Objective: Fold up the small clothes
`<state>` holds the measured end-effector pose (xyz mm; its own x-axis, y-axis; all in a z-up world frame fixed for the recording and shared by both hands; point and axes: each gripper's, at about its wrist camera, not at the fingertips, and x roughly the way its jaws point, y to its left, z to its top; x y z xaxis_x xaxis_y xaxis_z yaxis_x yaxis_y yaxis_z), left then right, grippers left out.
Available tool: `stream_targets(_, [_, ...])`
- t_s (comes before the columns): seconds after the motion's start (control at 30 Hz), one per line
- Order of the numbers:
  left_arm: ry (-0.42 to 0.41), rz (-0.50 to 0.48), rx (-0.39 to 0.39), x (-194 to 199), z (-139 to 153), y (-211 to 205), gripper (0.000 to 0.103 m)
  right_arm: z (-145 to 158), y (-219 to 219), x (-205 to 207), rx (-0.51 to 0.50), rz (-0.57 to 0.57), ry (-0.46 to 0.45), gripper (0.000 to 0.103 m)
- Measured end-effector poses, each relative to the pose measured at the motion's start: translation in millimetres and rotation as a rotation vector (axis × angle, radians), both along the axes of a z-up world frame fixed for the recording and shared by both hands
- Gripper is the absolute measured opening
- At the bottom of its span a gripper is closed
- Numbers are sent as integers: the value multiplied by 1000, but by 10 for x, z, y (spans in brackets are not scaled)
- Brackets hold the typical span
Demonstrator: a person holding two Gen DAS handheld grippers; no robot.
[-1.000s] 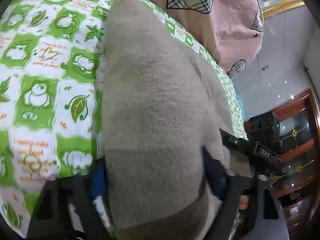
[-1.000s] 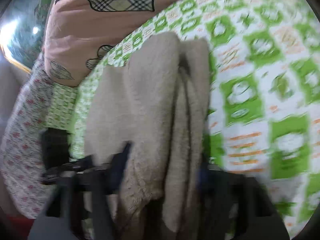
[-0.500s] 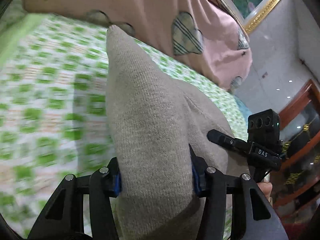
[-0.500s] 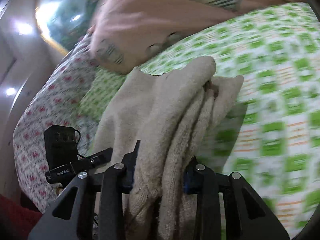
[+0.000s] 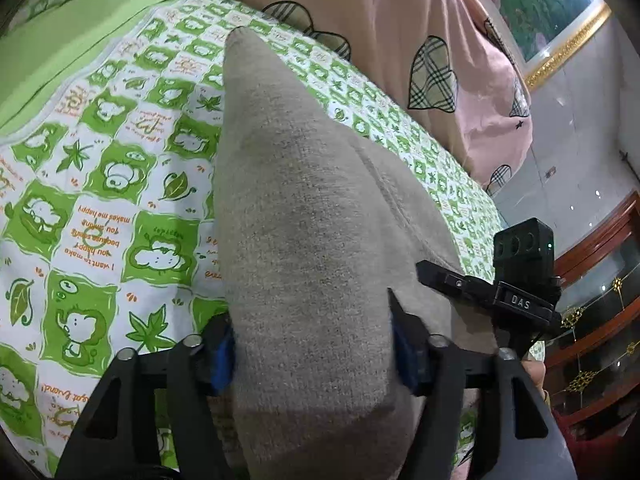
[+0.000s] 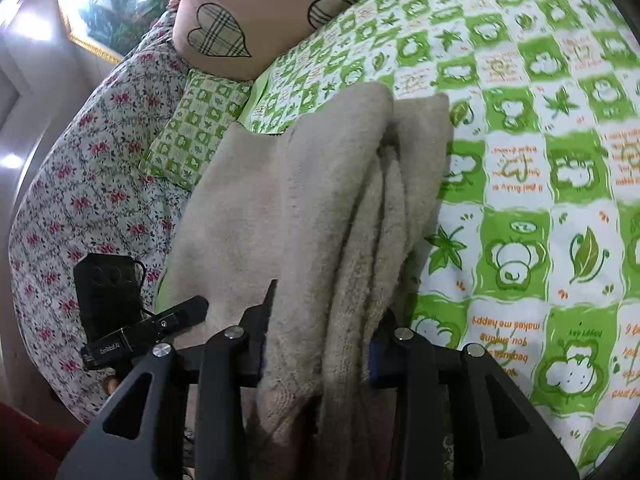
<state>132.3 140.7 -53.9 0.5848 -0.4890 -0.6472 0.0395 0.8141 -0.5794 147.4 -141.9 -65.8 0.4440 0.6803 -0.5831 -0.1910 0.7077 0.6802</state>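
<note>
Left wrist view: left gripper [image 5: 312,354] clamped on smooth fold of beige knit garment [image 5: 296,216], draped forward over green frog-print bedsheet [image 5: 100,184]; pink quilt with plaid hearts [image 5: 432,48] behind; right gripper [image 5: 516,292] just beside cloth.

Right wrist view: right gripper [image 6: 320,344] pinching bunched layers of beige knit garment [image 6: 320,200] above green frog-print bedsheet [image 6: 540,160]; floral cover [image 6: 92,168] at left.

L gripper [image 5: 312,354] clamped on beige knit garment [image 5: 304,216], fabric bunched betw. both fingers. R gripper [image 6: 320,344] likewise closed on same garment's folded layers, beside L.
</note>
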Motion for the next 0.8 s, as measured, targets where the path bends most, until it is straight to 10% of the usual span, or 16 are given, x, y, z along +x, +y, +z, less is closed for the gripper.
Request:
stream_targets(0.27, [27,18,-40,-127,-32,253,82,53,-82,-74,-74,-61,47,67])
stream_targets(0.6, [-2,136,9,247,206,587,82,600,-126,249,-218,-131,-86,70])
stream_targets(0.8, [67,202,109,661,143,588,76,522,61,685,-243,-94,-44,9])
